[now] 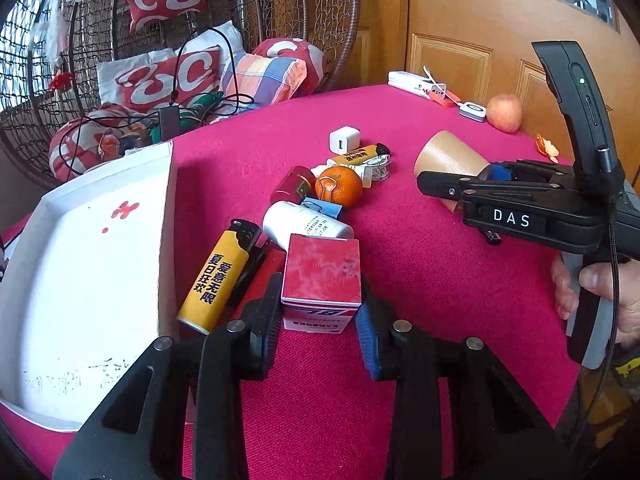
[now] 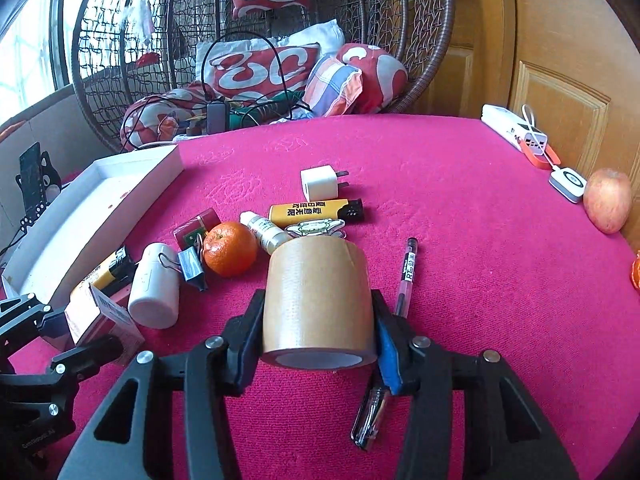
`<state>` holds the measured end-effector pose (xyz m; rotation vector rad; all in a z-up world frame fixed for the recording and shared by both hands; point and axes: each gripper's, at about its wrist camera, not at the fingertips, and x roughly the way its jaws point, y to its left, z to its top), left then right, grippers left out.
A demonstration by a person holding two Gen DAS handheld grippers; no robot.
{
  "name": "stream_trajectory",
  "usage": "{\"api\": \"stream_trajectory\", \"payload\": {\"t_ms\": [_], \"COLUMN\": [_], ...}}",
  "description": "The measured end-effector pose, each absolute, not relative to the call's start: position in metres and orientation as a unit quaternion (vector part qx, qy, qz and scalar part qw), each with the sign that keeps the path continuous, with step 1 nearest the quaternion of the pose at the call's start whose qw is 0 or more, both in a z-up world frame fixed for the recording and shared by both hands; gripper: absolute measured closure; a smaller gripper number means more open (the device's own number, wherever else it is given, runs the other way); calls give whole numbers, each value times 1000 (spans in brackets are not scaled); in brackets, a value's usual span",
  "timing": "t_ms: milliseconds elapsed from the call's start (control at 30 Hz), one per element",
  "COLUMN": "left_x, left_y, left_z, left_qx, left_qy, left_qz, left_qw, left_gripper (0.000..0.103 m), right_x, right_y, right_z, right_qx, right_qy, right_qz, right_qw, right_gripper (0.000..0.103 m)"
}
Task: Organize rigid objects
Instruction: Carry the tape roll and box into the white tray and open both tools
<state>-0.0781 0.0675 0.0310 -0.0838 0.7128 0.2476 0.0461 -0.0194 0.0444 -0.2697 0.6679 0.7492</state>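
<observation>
1. Hidden/cut off: the pen point(image 2: 405, 280) runs under the right gripper point(image 2: 318, 320), its middle covered by the blue pad. The white tray point(image 1: 80, 280) is cropped at the frame edge in both views. The print on the small box point(image 1: 320, 276) is too small to read. The binder clip point(image 2: 192, 266) is partly behind the white bottle point(image 2: 154, 286).
2. Counts: two yellow lighters, one point(image 1: 218, 276) between tray and box, one point(image 2: 316, 210) beyond the orange point(image 2: 230, 254). One orange, one apple point(image 2: 608, 200), one white charger cube point(image 2: 320, 182), one dropper bottle point(image 2: 266, 232), one red tin point(image 2: 196, 228), one tape roll point(image 2: 318, 304).
3. Task items: the box has a red top and white sides with a red-blue stripe, and stands on the pink cloth point(image 1: 400, 260) just right of the tray and nearer than the orange. The tape roll is a wide brown cylinder lying on its side, right of the orange, core facing the camera.
4. Left gripper point(image 1: 320, 312): pads touch both sides of the box, clamped on it.
5. Right gripper: both pads are against the tape roll's sides, gripping it. A hand point(image 1: 600, 296) holds its handle.
6. Everything else is clustered around the orange; the apple is well apart, at the cloth's far right edge.
</observation>
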Motion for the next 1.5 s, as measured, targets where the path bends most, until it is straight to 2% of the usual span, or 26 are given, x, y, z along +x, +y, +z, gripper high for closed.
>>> {"api": "stream_trajectory", "payload": {"t_ms": [200, 667, 867, 1500], "left_x": [-90, -120, -134, -194], "left_y": [58, 63, 77, 154], "left_z": [51, 75, 81, 111], "left_qx": [-40, -60, -77, -126], "left_qy": [315, 268, 250, 199], "left_qz": [122, 142, 156, 263], "left_qw": [941, 951, 952, 936], "left_gripper": [70, 70, 70, 70], "right_x": [29, 3, -2, -35], "right_y": [-36, -40, -35, 22], "right_z": [59, 83, 82, 119], "right_qx": [-104, -85, -81, -137], "right_qy": [267, 263, 273, 227], "right_qz": [361, 396, 406, 458], "right_qw": [887, 876, 868, 848], "right_gripper": [54, 54, 54, 54]}}
